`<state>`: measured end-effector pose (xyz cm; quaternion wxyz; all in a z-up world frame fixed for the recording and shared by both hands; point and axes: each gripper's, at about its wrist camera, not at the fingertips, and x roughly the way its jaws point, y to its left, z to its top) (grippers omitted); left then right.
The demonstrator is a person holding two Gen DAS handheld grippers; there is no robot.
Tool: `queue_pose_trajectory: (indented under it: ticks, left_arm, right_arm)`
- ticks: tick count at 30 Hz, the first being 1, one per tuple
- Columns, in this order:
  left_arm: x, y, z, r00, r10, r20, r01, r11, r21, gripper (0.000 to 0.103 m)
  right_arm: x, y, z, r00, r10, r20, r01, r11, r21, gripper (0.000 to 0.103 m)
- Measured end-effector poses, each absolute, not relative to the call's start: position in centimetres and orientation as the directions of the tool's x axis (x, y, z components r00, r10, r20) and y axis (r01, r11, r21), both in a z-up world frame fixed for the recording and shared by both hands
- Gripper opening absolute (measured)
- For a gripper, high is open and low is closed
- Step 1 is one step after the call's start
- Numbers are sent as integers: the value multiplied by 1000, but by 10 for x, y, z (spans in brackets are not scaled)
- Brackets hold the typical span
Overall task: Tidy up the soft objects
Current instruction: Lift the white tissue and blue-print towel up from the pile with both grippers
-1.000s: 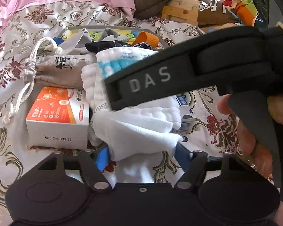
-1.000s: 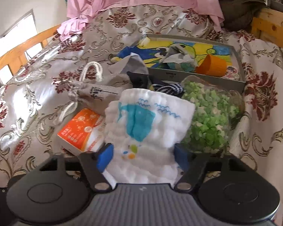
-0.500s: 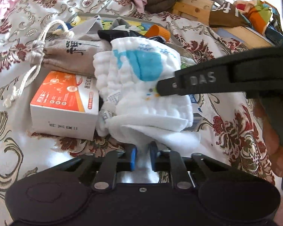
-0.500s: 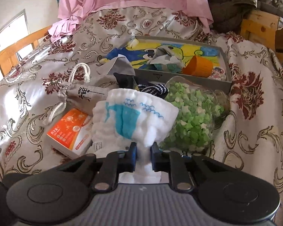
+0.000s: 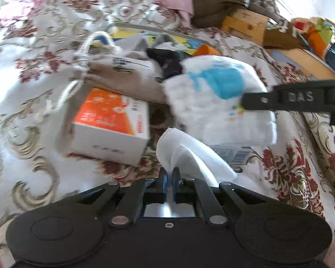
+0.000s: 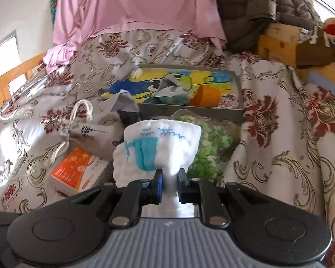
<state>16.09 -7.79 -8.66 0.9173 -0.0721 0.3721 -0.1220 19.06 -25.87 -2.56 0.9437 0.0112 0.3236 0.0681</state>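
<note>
floral bedspread bears one white cloth, pinched by two grippers.

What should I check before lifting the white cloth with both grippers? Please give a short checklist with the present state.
1. Left gripper shut on cloth: ok, jaws pinch a white corner.
2. Right gripper shut on cloth: ok.
3. Orange box clear of cloth: ok, it lies beside it.
4. Green bag free of cloth: cannot tell, cloth hides its near edge.
5. Tray has room: cannot tell, already cluttered.
</note>
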Motion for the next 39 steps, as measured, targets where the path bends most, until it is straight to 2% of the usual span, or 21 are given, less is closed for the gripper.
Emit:
queue_pose_trajectory:
  ticks: [9,12,14,16,18,20,22,28,33,39]
  left_arm:
    - [150,-56,-77,716,-140,-684,25,984,-176,4]
    - [153,-57,-81,698,-149,-700,19,982,-190,6]
    - [153,-56,-83,694,-163,-701,19,978,-208,9]
    - [154,-55,-83,694,-189,-695,27,971,-237,19]
    - [153,-56,-84,693,-203,-692,33,967,-251,20]
    - [152,-58,-83,692,-216,-689,43,965,-259,27]
    - [150,-58,-82,695,-229,-681,48,961,-274,38]
    - [146,-60,-80,695,-264,-669,52,946,-319,60]
    - [146,-65,-81,683,-294,-669,79,940,-333,70]
    - [145,-77,-85,660,-327,-676,136,938,-320,75]
  right_arm:
    - [197,-260,-33,744,124,-656,-100,992,73,16]
    - [200,-263,-37,729,130,-672,-84,991,101,20]
    - [201,-265,-38,723,132,-679,-77,991,110,27]
    - [201,-264,-40,718,132,-683,-75,991,113,30]
    - [202,-264,-40,715,136,-686,-76,990,117,33]
    - [202,-264,-40,713,139,-687,-76,990,121,34]
    - [202,-264,-41,711,144,-689,-73,989,131,41]
    - [204,-266,-42,700,166,-695,-65,983,170,56]
    - [204,-264,-42,694,181,-696,-73,980,183,62]
    - [204,-263,-41,692,201,-693,-81,976,202,68]
